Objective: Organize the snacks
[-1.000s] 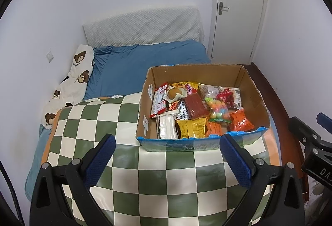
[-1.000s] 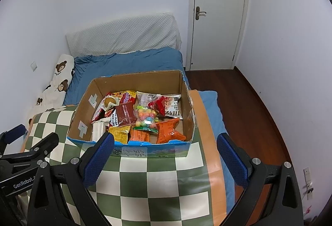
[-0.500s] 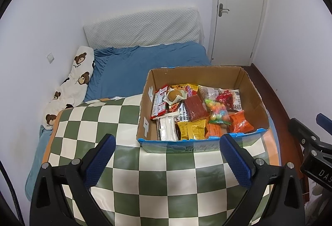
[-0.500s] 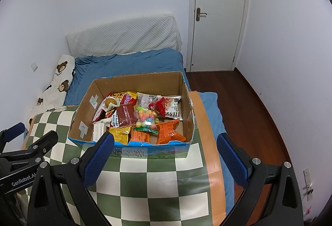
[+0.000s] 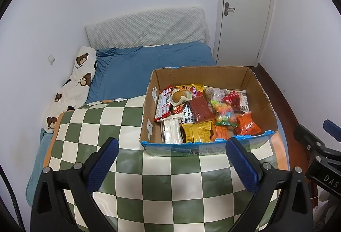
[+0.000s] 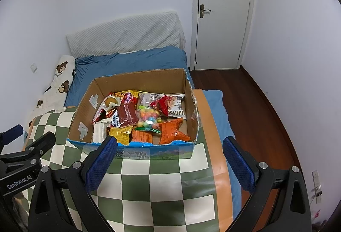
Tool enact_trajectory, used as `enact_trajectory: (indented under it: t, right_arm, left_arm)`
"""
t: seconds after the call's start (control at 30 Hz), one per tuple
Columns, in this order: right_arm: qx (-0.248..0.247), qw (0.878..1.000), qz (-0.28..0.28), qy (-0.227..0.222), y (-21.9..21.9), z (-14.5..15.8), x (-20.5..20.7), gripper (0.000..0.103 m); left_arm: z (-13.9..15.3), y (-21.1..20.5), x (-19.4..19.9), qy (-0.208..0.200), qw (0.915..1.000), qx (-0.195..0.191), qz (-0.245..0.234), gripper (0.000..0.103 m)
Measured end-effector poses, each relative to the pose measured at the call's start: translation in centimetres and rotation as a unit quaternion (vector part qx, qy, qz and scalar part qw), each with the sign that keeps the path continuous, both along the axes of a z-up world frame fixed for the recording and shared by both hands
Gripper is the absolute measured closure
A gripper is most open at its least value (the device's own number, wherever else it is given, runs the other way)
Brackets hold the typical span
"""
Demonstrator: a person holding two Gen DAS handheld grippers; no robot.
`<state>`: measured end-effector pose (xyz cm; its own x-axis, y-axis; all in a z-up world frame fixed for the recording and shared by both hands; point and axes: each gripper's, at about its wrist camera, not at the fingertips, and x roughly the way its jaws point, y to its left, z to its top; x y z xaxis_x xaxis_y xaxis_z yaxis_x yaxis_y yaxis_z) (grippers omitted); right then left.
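An open cardboard box [image 5: 202,77] [image 6: 140,80] with a blue printed front stands on a green-and-white checkered cloth [image 5: 110,125] [image 6: 162,185]. It holds several snack packets: orange bags [image 5: 248,124] [image 6: 172,131], yellow bags [image 5: 198,134], a dark red pack [image 5: 200,109], a clear bag of coloured candy [image 5: 223,113] [image 6: 148,118], white sticks [image 5: 171,131]. My left gripper [image 5: 170,162] is open and empty, in front of the box. My right gripper [image 6: 169,161] is open and empty, just short of the box's front wall.
A bed with a blue sheet [image 5: 149,61], a bear-print pillow [image 5: 74,87] and a white padded headboard [image 5: 147,27] lies behind the table. A white door [image 6: 223,12] and dark wood floor [image 6: 251,104] are to the right. The right gripper shows at the left view's edge [image 5: 315,146].
Both views have shifted slightly back and up from the box. Both grippers stay open and nothing in the box has moved.
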<state>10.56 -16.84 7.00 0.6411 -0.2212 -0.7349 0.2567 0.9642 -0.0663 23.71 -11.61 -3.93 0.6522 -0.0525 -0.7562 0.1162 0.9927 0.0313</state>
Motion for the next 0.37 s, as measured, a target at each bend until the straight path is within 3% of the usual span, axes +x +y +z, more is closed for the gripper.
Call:
enact_trajectory:
  t: [0.37]
  right_arm:
    - [0.001, 1.000, 0.002, 0.002, -0.02, -0.34, 0.14, 0.002]
  left_arm:
    - [-0.05, 0.18, 0.22, 0.000, 1.0000, -0.001, -0.001, 0.000]
